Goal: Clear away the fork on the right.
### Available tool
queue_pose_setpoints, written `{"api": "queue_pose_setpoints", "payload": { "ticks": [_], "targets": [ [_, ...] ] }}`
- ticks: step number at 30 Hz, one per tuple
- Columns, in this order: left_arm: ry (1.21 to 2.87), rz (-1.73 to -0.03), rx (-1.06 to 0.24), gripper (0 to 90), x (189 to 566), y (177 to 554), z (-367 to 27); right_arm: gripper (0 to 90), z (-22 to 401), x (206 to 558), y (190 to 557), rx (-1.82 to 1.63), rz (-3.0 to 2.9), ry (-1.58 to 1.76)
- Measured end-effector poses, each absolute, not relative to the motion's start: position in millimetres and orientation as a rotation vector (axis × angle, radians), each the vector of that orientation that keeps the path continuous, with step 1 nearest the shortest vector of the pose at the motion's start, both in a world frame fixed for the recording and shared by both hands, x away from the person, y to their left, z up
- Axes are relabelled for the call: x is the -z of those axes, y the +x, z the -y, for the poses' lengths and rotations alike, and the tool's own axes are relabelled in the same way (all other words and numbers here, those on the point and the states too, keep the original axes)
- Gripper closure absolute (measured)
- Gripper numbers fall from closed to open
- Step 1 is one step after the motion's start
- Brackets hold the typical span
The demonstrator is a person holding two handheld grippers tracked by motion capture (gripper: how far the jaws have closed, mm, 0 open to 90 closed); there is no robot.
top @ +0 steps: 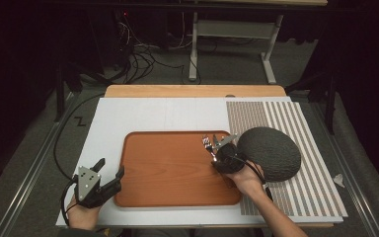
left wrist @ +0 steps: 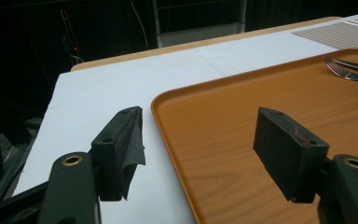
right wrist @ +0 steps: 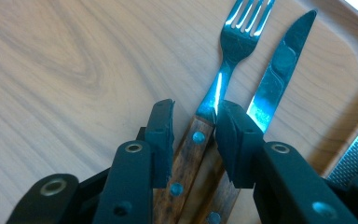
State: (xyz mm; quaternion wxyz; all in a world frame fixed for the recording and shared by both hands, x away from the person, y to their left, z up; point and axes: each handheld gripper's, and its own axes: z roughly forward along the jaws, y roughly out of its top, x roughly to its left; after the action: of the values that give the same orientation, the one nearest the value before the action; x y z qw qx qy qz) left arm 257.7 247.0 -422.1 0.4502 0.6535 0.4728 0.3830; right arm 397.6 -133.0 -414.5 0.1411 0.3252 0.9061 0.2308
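We are seeing right gripper (right wrist: 193, 128) narrowing around fork (right wrist: 233, 42) handle beside knife (right wrist: 279, 65) on tray (top: 168, 168) far right; left gripper (left wrist: 198, 140) hovering wide at tray's near-left edge

From above, my worktop (top: 143, 116) sits in a bright pool of light while the room behind falls away almost to black; only faint cables show on the floor. The picture there is soft and a little grainy. Along my left claw (left wrist: 200, 144), the near pads are slightly blurred and the background is dark. Along my right claw (right wrist: 196, 135), the fork (right wrist: 235, 44) and knife (right wrist: 279, 65) throw a cold blue glare, and the jaws blur at the bottom edge.
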Motion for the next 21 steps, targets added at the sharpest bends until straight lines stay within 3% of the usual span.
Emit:
{"api": "queue_pose_setpoints", "payload": {
  "ticks": [18, 21],
  "targets": [
    [1.606, -1.179, -0.946, 33.0, 422.5, 257.5, -248.8, 59.7, 145.4, 405.8, 390.4, -0.802, -2.596, 0.932],
    [1.607, -1.18, -0.944, 33.0, 422.6, 258.0, -248.7, 54.3, 149.9, 404.4, 387.8, -0.84, -2.592, 0.937]
  ]
}}
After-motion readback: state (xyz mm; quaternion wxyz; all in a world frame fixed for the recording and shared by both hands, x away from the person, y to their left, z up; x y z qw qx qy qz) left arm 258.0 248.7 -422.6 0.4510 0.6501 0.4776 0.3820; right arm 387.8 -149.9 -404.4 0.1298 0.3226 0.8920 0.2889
